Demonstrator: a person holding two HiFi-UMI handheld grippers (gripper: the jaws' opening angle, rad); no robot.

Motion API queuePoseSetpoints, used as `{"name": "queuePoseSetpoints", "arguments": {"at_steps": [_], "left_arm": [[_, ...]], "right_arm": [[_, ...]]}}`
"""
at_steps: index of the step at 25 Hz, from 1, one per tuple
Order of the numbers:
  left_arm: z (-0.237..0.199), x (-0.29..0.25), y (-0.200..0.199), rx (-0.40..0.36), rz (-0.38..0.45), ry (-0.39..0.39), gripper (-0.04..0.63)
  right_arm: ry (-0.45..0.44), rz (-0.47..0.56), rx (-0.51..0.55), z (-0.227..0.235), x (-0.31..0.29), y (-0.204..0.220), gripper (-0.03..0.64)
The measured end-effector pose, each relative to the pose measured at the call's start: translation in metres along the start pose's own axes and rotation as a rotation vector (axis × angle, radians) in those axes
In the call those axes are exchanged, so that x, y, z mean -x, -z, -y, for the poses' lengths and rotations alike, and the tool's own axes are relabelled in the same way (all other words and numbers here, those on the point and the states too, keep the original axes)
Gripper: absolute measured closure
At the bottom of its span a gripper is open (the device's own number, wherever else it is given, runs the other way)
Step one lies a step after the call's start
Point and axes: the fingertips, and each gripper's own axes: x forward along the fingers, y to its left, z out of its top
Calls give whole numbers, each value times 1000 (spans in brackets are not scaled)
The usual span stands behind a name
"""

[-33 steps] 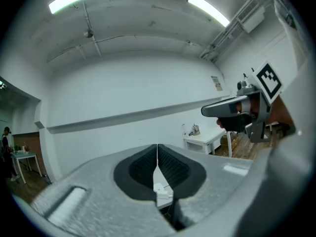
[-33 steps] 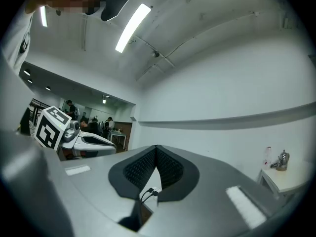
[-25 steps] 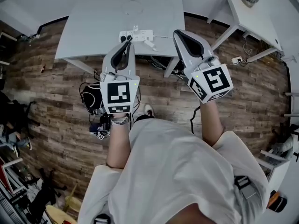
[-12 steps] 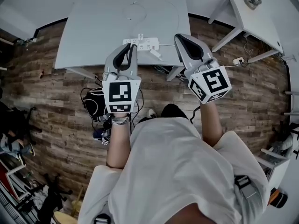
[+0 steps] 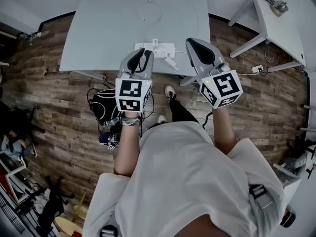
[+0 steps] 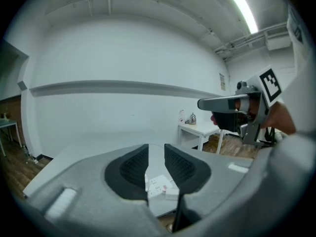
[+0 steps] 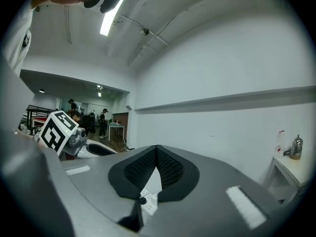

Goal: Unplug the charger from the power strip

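Note:
A white power strip [image 5: 155, 48] lies near the front edge of the grey table [image 5: 98, 28]. A white charger block [image 5: 171, 62] sits at its near right corner, and a thin white cable [image 5: 190, 9] loops behind on the tabletop. My left gripper [image 5: 143, 53] hovers just in front of the strip. Its jaws have just been opening and stand slightly apart with nothing between them. Through that gap [image 6: 156, 149] I see the strip [image 6: 157, 185] and the charger [image 6: 172, 193]. My right gripper [image 5: 189, 40] hangs right of the strip, its fingertips meeting [image 7: 157, 148], holding nothing.
A smaller white table [image 5: 279, 26] stands at the right with a metal object [image 5: 279, 5] on it. A black bag [image 5: 103, 107] and tangled cables lie on the wood floor under the grey table's edge. Another plug block [image 5: 257, 69] lies on the floor at the right.
Both grippers have come down and nearer to the table's front edge. The left jaws have parted a little. The person has stepped forward, so a leg and shoe now show.

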Motion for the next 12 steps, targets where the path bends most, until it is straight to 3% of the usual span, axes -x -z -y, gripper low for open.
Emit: {"name": "queuePoseSetpoints", "arguments": {"at_steps": [12], "left_arm": [[-25,-71,35,13,-106,-19,485]], "right_arm": [[-104,-139,21,32,-75,77,615]]}}
